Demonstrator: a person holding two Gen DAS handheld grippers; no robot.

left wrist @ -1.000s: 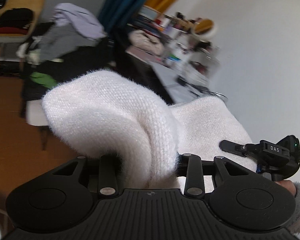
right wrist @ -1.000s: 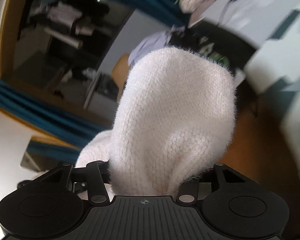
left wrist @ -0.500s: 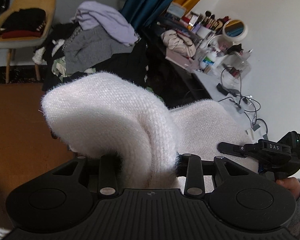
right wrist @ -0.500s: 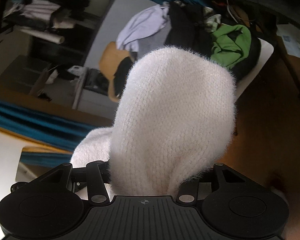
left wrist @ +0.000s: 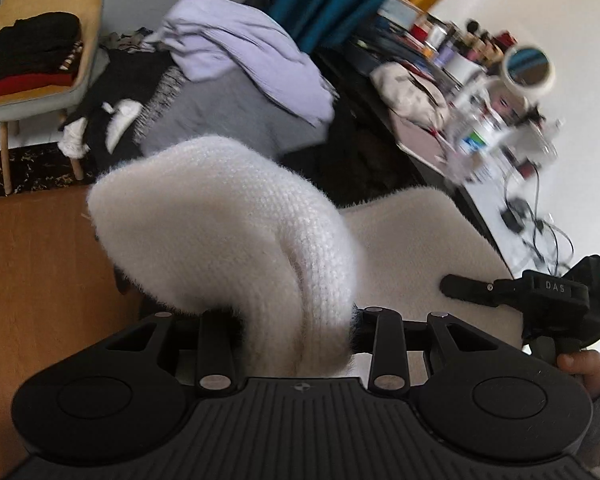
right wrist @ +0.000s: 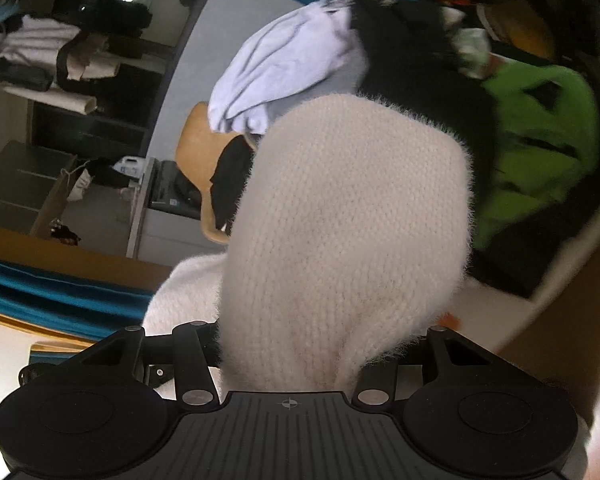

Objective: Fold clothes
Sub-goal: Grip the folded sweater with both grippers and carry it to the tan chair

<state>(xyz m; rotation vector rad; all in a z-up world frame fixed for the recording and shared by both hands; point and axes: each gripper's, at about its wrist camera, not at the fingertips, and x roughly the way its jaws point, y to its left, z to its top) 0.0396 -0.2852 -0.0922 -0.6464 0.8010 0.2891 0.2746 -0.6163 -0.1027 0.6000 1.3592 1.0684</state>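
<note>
Both views have swung across the room since a second ago, the pile of clothes (left wrist: pixel 236 92) now larger and closer, while the white sweater (left wrist: pixel 236 240) keeps the same bunched shape in both grips. The left tool (left wrist: pixel 296 320) is clamped on a thick fold of the knit, and the right tool (right wrist: pixel 288 344) pinches another bunch; the right tool also shows at the edge of the left view. The sweater hangs in the air between them, clear of the wooden floor (left wrist: pixel 32 280), with no flat surface under it in view. Folding appears barely begun: no crease is visible, and laying out and folding seem still to come. Its long axis looks to run tool to tool, though most of it is hidden.
</note>
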